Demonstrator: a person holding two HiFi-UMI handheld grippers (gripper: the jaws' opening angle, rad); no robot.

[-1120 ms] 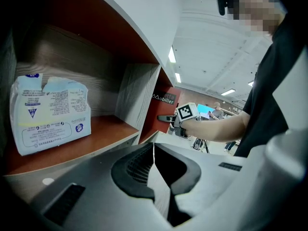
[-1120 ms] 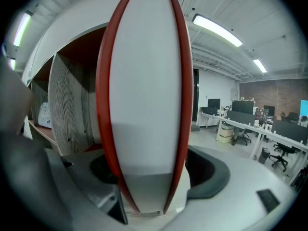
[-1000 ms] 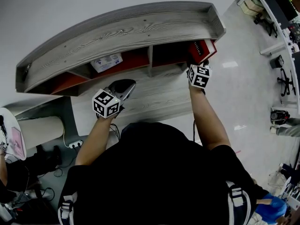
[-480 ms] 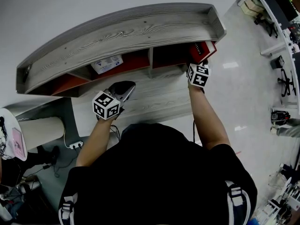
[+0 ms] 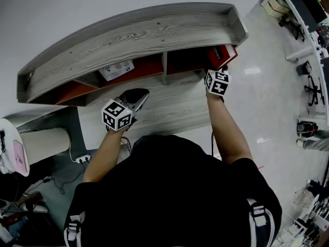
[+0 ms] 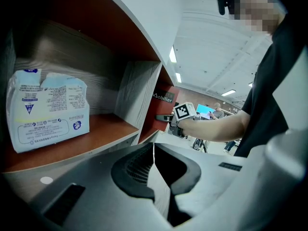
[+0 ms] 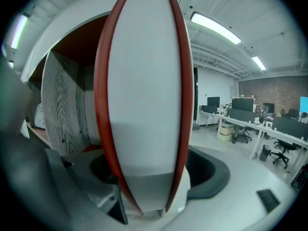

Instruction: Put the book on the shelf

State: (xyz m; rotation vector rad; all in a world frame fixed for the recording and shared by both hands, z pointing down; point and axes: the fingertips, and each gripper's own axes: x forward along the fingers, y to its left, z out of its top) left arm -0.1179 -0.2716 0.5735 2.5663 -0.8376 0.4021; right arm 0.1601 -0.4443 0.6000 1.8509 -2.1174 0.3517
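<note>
Hardly anything has shifted since the earlier frame: the right gripper (image 5: 218, 76) has crept a touch toward the shelf (image 5: 133, 35), at the upper right of the head view. Its jaws are clamped on the red book (image 5: 222, 54), pinching it near the bottom of the page edge. That book sits in the mouth of the rightmost compartment, partly under the top board. Placement looks nearly done; pushing it home and letting go remain. It stands upright, long axis vertical, pages facing the gripper, spine leading inward. The left gripper (image 6: 154, 153), centre-left, is closed on nothing.
</note>
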